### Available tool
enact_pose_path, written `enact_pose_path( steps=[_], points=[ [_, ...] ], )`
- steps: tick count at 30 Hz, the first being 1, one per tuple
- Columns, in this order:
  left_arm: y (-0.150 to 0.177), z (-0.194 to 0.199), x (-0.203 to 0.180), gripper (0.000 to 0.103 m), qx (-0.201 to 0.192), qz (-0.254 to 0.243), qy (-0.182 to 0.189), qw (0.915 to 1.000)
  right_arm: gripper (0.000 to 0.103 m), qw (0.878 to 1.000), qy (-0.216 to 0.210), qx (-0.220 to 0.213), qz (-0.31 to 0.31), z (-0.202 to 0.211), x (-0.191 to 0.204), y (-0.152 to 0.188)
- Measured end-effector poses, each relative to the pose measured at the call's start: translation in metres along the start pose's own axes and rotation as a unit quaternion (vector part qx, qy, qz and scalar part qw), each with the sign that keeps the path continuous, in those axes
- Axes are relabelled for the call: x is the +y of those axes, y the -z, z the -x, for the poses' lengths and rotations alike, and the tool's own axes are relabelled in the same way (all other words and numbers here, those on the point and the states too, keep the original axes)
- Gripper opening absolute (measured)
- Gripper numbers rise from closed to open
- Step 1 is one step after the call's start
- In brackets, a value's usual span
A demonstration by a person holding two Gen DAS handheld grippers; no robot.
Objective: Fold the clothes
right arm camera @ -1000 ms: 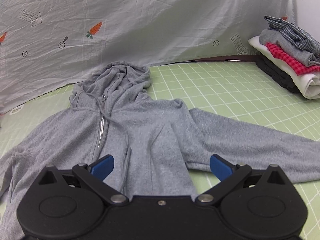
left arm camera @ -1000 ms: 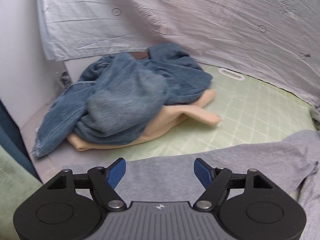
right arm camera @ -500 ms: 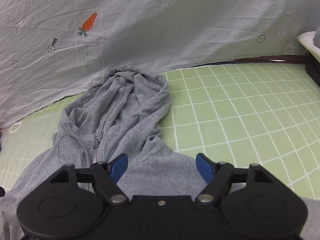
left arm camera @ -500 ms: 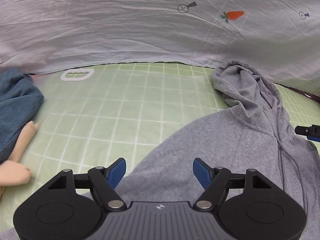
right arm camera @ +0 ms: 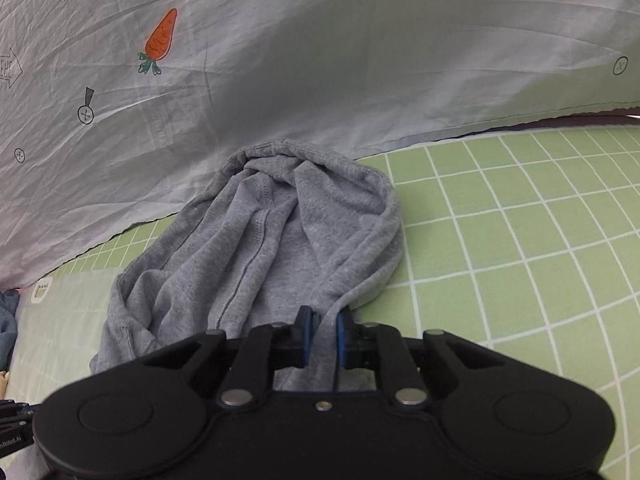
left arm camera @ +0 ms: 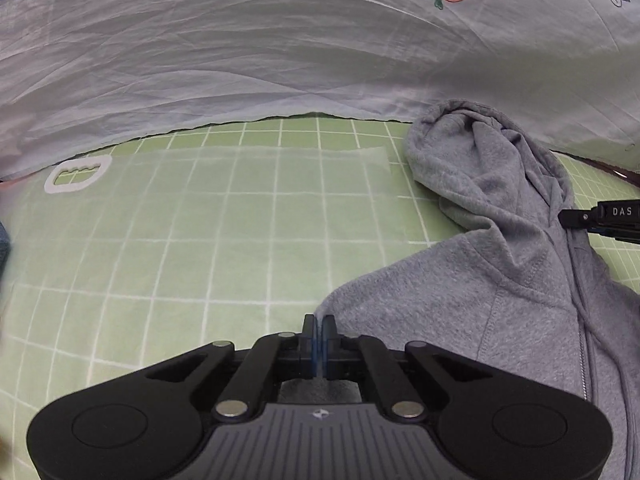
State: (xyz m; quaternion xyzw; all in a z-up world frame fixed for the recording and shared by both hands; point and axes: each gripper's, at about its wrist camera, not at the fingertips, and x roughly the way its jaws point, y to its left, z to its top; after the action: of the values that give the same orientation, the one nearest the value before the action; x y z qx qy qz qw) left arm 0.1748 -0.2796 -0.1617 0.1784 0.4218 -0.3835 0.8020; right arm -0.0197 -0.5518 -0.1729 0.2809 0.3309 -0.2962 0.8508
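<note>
The grey zip hoodie (left arm camera: 500,300) is lying face up on the green grid mat (left arm camera: 200,240), its hood (right arm camera: 300,220) bunching up toward the pale printed sheet (left arm camera: 240,60) that is hanging behind the mat. The left gripper (left arm camera: 319,326) is sitting at the hoodie's shoulder edge, its jaws fully together, and a thin lip of grey fabric is showing right at the blue pads, so it is pinching the hoodie's edge there. Over on the other side, the right gripper (right arm camera: 322,322) is working at the base of the hood: its jaws are closing, and a rope of grey cloth is running straight between the blue pads (right arm camera: 304,336), which are pressing on it from both sides. In the left wrist view the tip of that right gripper is poking in from the right edge, just beside the zip (left arm camera: 576,280). An orange carrot print (right arm camera: 160,40) is showing on the sheet above the hood. A scrap of blue denim (right arm camera: 8,320) is peeking in at the far left edge of the right wrist view.
</note>
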Motion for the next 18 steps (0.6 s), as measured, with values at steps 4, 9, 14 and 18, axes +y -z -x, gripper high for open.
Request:
enact_pose_path(
  steps=[4, 9, 14, 18],
  points=[
    [-0.013, -0.011, 0.000, 0.003, -0.014, -0.008, -0.015, 0.9998, 0.012, 0.999, 0.004, 0.000, 0.032, -0.013, 0.006, -0.009],
    [-0.022, -0.009, 0.004, 0.009, -0.014, 0.012, -0.017, 0.9997, 0.022, 0.999, 0.011, 0.011, 0.032, -0.010, 0.007, -0.015],
    [-0.019, 0.035, 0.008, 0.043, -0.044, 0.029, -0.026, 0.9983, 0.072, 0.998, 0.044, -0.041, 0.022, 0.047, -0.004, -0.008],
    [0.003, 0.079, 0.021, 0.071, -0.067, 0.073, -0.030, 0.9946, 0.090, 0.996, 0.071, -0.046, 0.006, 0.098, -0.009, 0.030]
  ],
)
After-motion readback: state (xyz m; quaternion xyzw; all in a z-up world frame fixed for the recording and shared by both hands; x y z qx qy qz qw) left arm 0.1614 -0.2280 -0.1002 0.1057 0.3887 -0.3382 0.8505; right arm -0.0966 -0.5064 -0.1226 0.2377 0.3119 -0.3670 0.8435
